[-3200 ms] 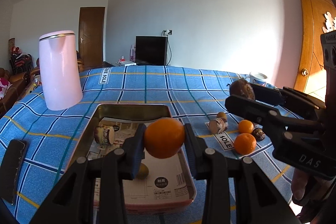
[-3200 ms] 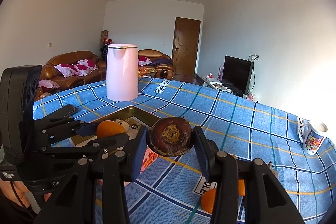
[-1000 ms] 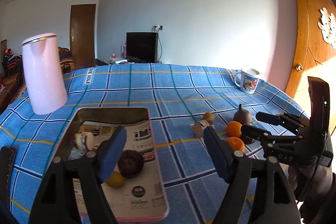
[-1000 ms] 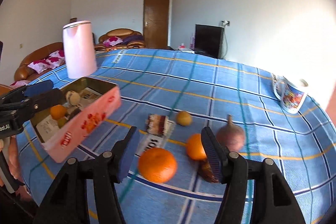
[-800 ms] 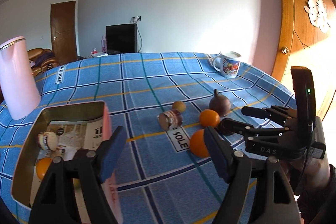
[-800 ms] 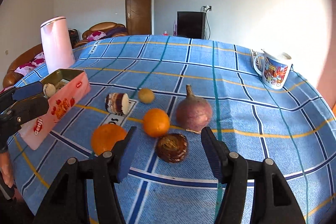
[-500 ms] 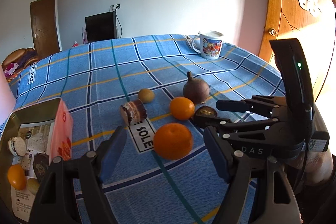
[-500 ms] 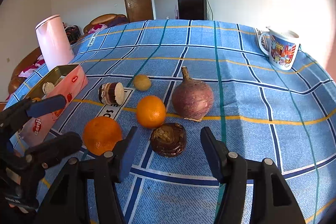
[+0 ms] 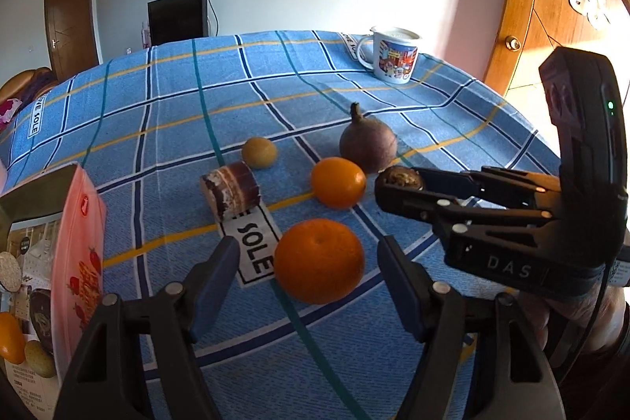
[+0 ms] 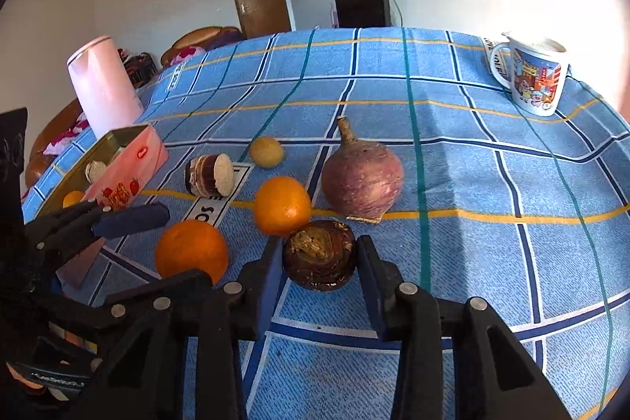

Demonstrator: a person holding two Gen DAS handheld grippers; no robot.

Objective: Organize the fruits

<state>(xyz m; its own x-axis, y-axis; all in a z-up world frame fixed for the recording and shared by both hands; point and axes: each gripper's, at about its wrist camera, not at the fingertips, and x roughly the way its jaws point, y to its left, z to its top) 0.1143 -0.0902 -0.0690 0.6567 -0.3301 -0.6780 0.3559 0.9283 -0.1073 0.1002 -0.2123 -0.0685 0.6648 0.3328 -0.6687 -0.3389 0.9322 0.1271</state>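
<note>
Blue checked cloth covers the surface (image 9: 453,93), and round fruit rolls on it. My right tongs (image 10: 319,274) have narrowed around the dark brown fruit (image 10: 319,254), pads at its sides; a skewed squeeze could squirt it against the small orange (image 10: 282,205). My left tongs (image 9: 307,278) gape wide, empty, straddling the big orange (image 9: 318,259), which a nudge might roll away.

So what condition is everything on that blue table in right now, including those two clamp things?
Left hand-held gripper: open, straddling the near orange.
Right hand-held gripper: closed around the dark brown wrinkled fruit, which sits on the cloth.
Second orange: loose on the cloth.
Purple turnip-like root: upright, untouched.
Pink metal tin: lid off, partly filled.
Cartoon-printed mug: upright.
</note>
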